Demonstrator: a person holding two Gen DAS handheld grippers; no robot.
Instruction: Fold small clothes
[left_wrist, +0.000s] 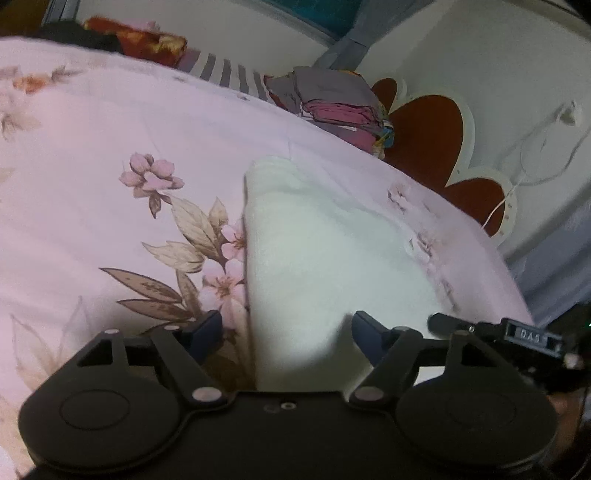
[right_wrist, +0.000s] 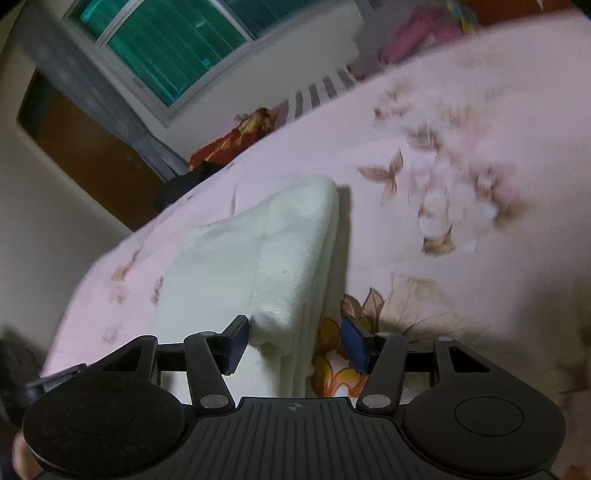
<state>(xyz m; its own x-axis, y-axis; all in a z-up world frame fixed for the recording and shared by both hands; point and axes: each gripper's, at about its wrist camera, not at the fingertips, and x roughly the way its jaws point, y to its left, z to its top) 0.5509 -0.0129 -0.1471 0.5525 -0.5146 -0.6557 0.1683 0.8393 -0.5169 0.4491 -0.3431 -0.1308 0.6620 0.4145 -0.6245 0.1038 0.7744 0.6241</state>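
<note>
A small white knitted garment (left_wrist: 317, 251) lies folded on the pink floral bedsheet (left_wrist: 92, 155). In the left wrist view my left gripper (left_wrist: 286, 338) is open, its jaws standing either side of the garment's near left edge. In the right wrist view the same white garment (right_wrist: 273, 258) shows with its stacked folded edge on the right side. My right gripper (right_wrist: 293, 341) is open, with the garment's near corner between its jaws. The tip of the right gripper (left_wrist: 480, 328) shows at the right of the left wrist view.
A stack of folded clothes (left_wrist: 332, 107) sits at the far side of the bed by the red-and-cream headboard (left_wrist: 432, 133). A red patterned cloth (left_wrist: 140, 40) lies at the far left. A window (right_wrist: 177, 44) and a wooden door (right_wrist: 92, 147) stand beyond the bed.
</note>
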